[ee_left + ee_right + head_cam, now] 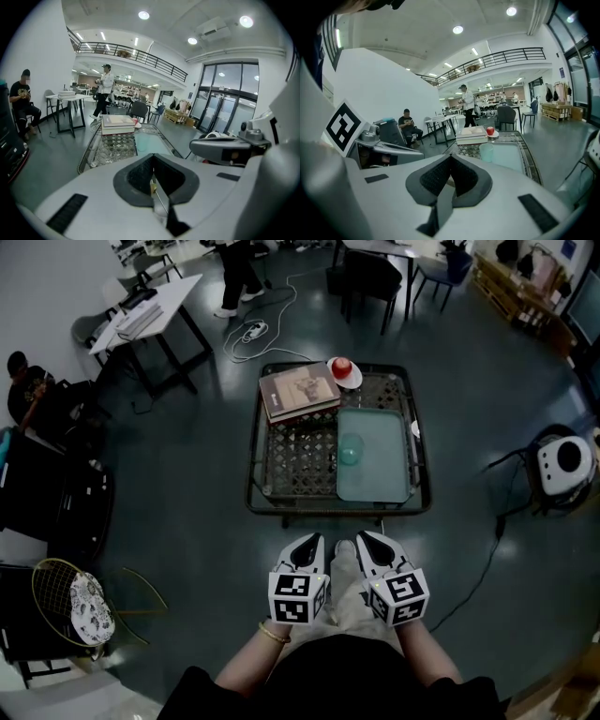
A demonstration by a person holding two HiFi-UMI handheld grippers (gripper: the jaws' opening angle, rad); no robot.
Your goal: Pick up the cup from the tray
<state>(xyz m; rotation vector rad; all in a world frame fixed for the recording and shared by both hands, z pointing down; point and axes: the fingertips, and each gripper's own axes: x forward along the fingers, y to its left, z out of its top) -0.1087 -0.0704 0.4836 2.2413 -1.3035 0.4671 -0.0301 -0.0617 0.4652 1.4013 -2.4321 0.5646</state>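
A pale green cup [350,449] stands upright on a light green tray [375,470] on the right half of a low glass table [258,493]. The right gripper view shows the cup [486,152] on the tray [509,157] ahead of the jaws. My left gripper [307,542] and right gripper [367,540] are held side by side near my body, short of the table's near edge. Both are shut with nothing between the jaws. In the left gripper view only the tray [152,143] shows ahead.
Stacked books [299,391] lie at the table's far left, and a red apple on a white plate [343,367] sits at the far edge. A white device [564,460] stands on the floor to the right, a cable [478,573] runs nearby. People are at the far desks.
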